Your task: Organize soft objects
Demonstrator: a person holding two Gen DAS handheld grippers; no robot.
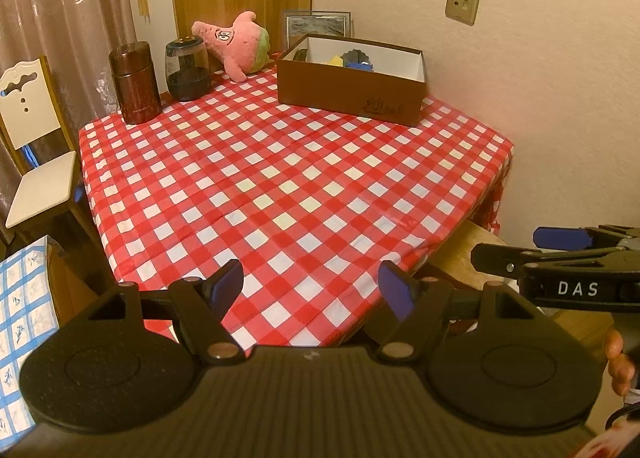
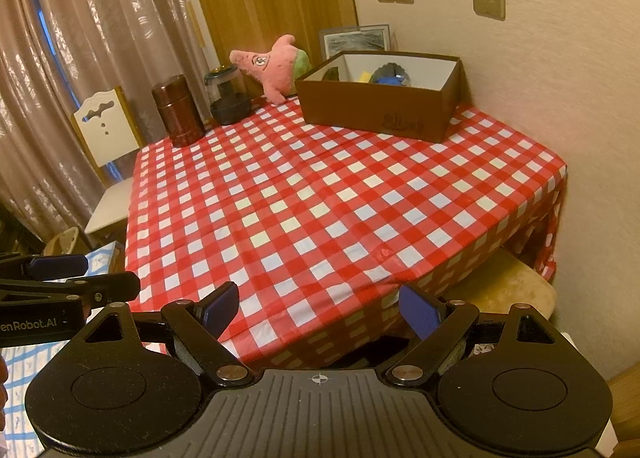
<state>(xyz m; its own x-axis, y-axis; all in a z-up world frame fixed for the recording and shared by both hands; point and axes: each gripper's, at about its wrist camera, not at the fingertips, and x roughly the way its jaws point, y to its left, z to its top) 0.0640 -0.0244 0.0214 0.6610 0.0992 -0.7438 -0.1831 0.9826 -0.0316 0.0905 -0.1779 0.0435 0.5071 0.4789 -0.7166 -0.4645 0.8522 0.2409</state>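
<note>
Both tongs, left (image 1: pixel 311 282) and right (image 2: pixel 318 308), hang open and empty, tilted down toward the checkered table (image 1: pixel 280 178); box (image 1: pixel 352 86) contents unclear.

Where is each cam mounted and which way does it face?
Left wrist: on the left hand-held gripper, angled down over the checked table; right hand-held gripper and fingers at right edge.
Right wrist: on the right gripper, same heading; left gripper at left edge.
Shared: brown box, pink plush.
</note>
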